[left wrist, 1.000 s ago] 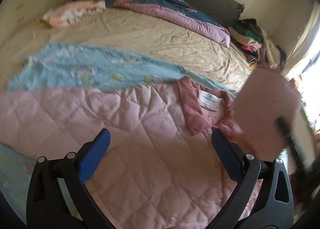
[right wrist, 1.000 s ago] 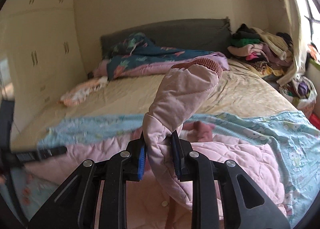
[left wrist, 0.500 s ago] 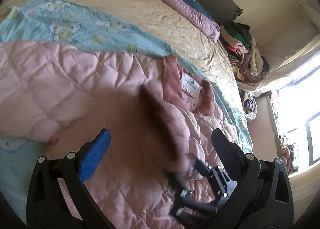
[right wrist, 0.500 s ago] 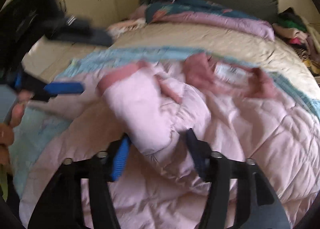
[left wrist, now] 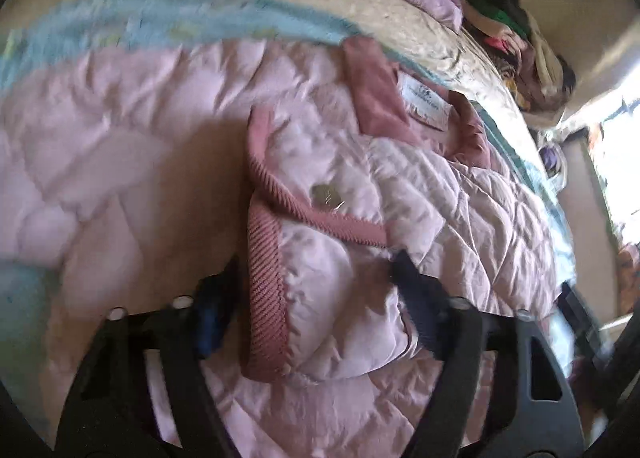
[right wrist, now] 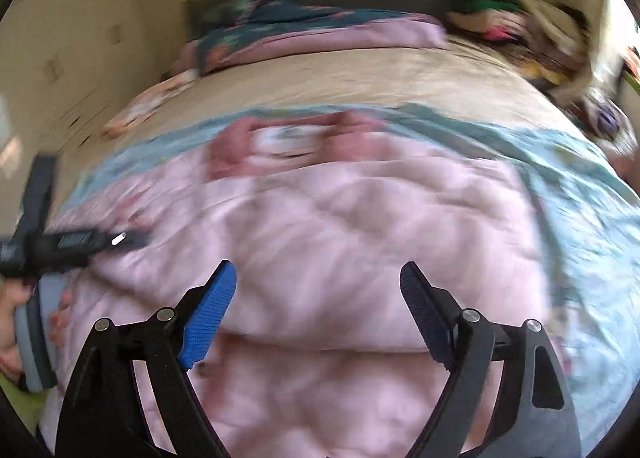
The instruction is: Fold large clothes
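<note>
Pink quilted jacket point(left wrist: 460, 194) spread on a bed point(right wrist: 360, 74).
Left gripper point(left wrist: 316, 298): jaws had just been closing, the jacket's cuffed sleeve point(left wrist: 320, 298) between them; whether the pads pressed it could not be told. Right gripper point(right wrist: 318, 294): jaws had just been opening, empty, over the jacket.

Your count on the bed

You've one pink quilted jacket point(left wrist: 420, 186), one blue printed sheet point(right wrist: 580, 194), one folded duvet point(right wrist: 320, 34), one clothes heap point(right wrist: 520, 26).
</note>
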Available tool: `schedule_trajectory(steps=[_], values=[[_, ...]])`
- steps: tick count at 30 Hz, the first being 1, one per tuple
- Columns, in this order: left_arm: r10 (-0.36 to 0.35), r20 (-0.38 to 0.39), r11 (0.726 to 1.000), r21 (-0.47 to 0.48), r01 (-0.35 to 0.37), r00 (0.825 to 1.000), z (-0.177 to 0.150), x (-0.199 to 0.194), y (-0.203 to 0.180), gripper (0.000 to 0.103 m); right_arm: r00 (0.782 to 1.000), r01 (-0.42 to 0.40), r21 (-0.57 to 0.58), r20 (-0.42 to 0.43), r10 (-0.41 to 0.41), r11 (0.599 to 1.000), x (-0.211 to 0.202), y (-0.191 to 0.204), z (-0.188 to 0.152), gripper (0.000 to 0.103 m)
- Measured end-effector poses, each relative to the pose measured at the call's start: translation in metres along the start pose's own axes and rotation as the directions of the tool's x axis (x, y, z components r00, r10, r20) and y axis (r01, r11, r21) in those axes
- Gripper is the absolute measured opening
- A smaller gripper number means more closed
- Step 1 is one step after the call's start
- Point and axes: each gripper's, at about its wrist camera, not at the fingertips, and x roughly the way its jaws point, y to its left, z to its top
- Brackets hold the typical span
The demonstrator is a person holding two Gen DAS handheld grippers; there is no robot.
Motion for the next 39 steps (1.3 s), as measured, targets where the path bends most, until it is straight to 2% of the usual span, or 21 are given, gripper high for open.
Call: schedule_trajectory(steps=[2, 4, 9, 15, 17, 20, 21, 23, 26, 28, 32, 39], values=[[0.049, 0.042, 0.997, 0.065, -0.052, 0.998, 0.007, -0.007, -0.008, 0.024, 0.999, 0.035, 0.055, -0.007, -0.034, 0.998, -0.001, -0.026, 0.002, 0.083], [0.066, 0.056, 0.993, 0.099, -0.071, 0.996, 0.011, -0.010, -0.009, 0.019, 0.998, 0.054, 0.084, -0.025, -0.052, 0.995, 0.001, -0.046, 0.003, 0.083], [0.092, 0.018, 0.989, 0.112, -0.093, 0.996, 0.008, 0.003, 0.006, 0.019, 0.981, 0.120, 0.077, -0.162, -0.106, 0.990, 0.029, -0.075, -0.016, 0.083], [0.073, 0.004, 0.994, 0.084, -0.073, 0.997, 0.000, 0.008, 0.013, 0.024, 0.972, 0.153, 0.111, -0.194, -0.130, 0.982, 0.053, -0.078, -0.028, 0.083], [0.068, 0.006, 0.994, 0.087, -0.069, 0.998, -0.001, 0.001, 0.011, 0.032, 0.972, 0.167, 0.112, -0.188, -0.144, 0.980, 0.044, -0.073, -0.025, 0.084], [0.060, 0.023, 0.993, 0.100, -0.062, 0.998, -0.003, -0.012, 0.007, 0.060, 0.986, 0.118, 0.149, -0.136, -0.098, 0.982, 0.023, -0.066, -0.020, 0.085], [0.060, 0.030, 0.993, 0.104, -0.063, 0.998, -0.003, -0.017, 0.005, 0.062, 0.988, 0.113, 0.148, -0.125, -0.094, 0.983, 0.017, -0.064, -0.019, 0.085], [0.054, 0.042, 0.993, 0.106, -0.059, 0.998, -0.005, -0.027, 0.004, 0.077, 0.992, 0.099, 0.135, -0.092, -0.087, 0.986, 0.002, -0.052, -0.017, 0.090], [0.042, 0.071, 0.995, 0.092, -0.049, 0.997, -0.008, -0.045, 0.005, 0.093, 0.997, 0.068, 0.127, -0.050, -0.062, 0.990, -0.014, -0.036, -0.015, 0.096], [0.048, 0.095, 0.995, 0.087, -0.056, 0.994, -0.010, -0.057, 0.007, 0.094, 0.999, 0.050, 0.122, -0.024, -0.048, 0.991, -0.024, -0.025, -0.015, 0.097], [0.134, 0.146, 0.986, 0.078, -0.146, 0.980, -0.014, -0.080, 0.013, 0.094, 1.000, 0.028, 0.111, 0.003, -0.028, 0.993, -0.038, -0.004, -0.015, 0.098], [0.157, 0.195, 0.986, 0.018, -0.164, 0.968, -0.021, -0.115, 0.043, 0.094, 1.000, -0.016, 0.049, 0.016, 0.016, 0.999, -0.050, 0.047, -0.016, 0.098]])
